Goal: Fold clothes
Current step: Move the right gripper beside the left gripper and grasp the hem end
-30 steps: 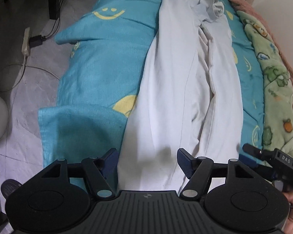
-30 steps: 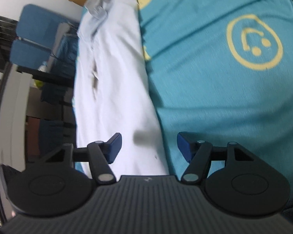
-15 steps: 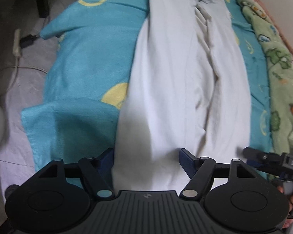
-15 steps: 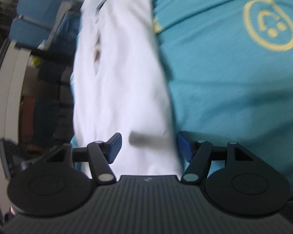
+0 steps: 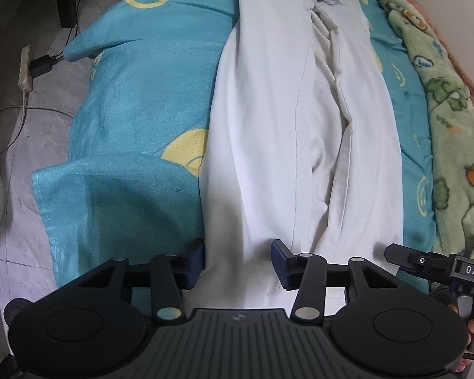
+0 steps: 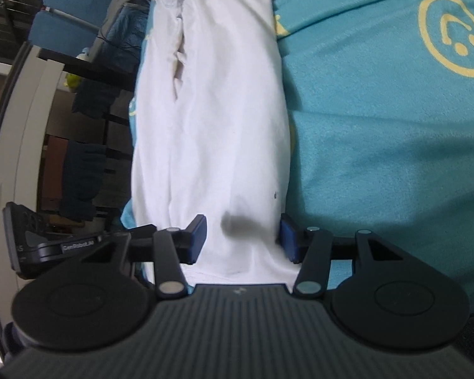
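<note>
Your tool bodies hide the near hem of the white garment (image 5: 268,145), so you cannot tell whether cloth is pinched. It lies long and narrow on the turquoise blanket (image 5: 136,101), creased along its middle. Your left gripper (image 5: 237,263) and right gripper (image 6: 241,238) have just been closing; both sets of fingers straddle it, half apart.

Left gripper (image 5: 237,263) points steeply downward, its jaws partly apart and just now closing, with white cloth between them. Right gripper (image 6: 242,237) angles down beside it, jaws likewise narrowing around cloth.
</note>
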